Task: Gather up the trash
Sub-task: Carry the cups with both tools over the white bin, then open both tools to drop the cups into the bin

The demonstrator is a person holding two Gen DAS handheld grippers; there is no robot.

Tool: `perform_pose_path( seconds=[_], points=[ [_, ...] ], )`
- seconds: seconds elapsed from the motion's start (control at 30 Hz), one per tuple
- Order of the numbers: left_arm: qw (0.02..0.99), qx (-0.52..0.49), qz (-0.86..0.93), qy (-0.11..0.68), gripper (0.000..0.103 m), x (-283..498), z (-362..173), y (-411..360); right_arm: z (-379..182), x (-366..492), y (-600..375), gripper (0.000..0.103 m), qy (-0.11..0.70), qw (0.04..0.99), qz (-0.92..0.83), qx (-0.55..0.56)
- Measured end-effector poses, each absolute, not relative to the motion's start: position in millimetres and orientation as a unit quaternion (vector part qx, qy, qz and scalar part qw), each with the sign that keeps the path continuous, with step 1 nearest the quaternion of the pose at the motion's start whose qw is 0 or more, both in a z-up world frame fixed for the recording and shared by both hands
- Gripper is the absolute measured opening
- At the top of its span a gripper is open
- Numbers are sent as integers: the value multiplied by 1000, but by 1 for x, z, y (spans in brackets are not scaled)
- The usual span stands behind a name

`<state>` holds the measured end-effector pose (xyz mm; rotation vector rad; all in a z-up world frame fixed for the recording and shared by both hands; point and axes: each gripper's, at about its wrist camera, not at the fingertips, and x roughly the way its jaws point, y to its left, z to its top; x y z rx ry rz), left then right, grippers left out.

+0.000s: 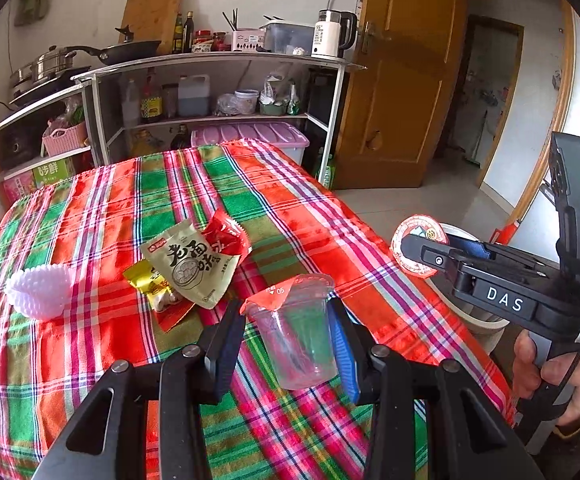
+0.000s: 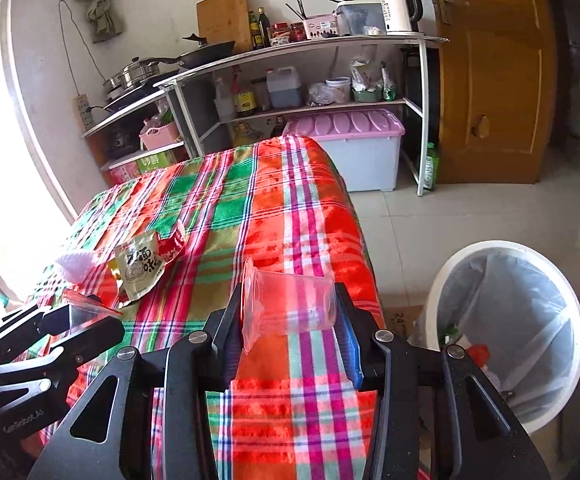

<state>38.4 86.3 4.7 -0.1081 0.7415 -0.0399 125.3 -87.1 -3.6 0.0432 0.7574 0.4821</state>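
Two clear cups, one clamped upright in the left gripper (image 1: pixel 290 344) as left cup (image 1: pixel 295 336), one clamped sideways in the right gripper (image 2: pixel 290 328) as right cup (image 2: pixel 290 304), both above the table (image 1: pixel 90 208), three wrappers (image 1: pixel 190 268), one white tray (image 1: pixel 40 290), one bin (image 2: pixel 505 320) on the floor beside it

A white electric kettle (image 1: pixel 331 34) stands at the metal shelf's (image 1: pixel 226 58) right end, beside the brown wooden door (image 1: pixel 401 92).

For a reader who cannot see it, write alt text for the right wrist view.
The right gripper holds a clear plastic cup sideways above a plaid tablecloth. A lined white trash bin stands on the floor beside it, and snack wrappers remain on the table.
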Motion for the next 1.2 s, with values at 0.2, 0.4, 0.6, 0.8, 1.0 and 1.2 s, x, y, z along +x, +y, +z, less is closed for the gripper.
perform_pose_path(
  seconds=[0.2,0.4,0.6,0.8,1.0,1.2],
  points=[
    [933,-39,-40,354,42,50,14,69,8,122,-117,42,352,913,202,28],
    [932,-28,-70,355,42,67,20,45,16,117,-154,42,342,925,165,37],
    [932,-9,-99,349,42,79,27,13,23,114,-191,42,336,932,131,46],
    [931,4,-121,343,42,92,33,-15,28,110,-224,42,331,937,98,52],
    [927,11,-147,346,42,112,34,-49,22,112,-256,42,339,937,60,57],
    [913,20,-173,368,42,134,19,-86,3,122,-277,42,362,930,34,59]
  ],
)
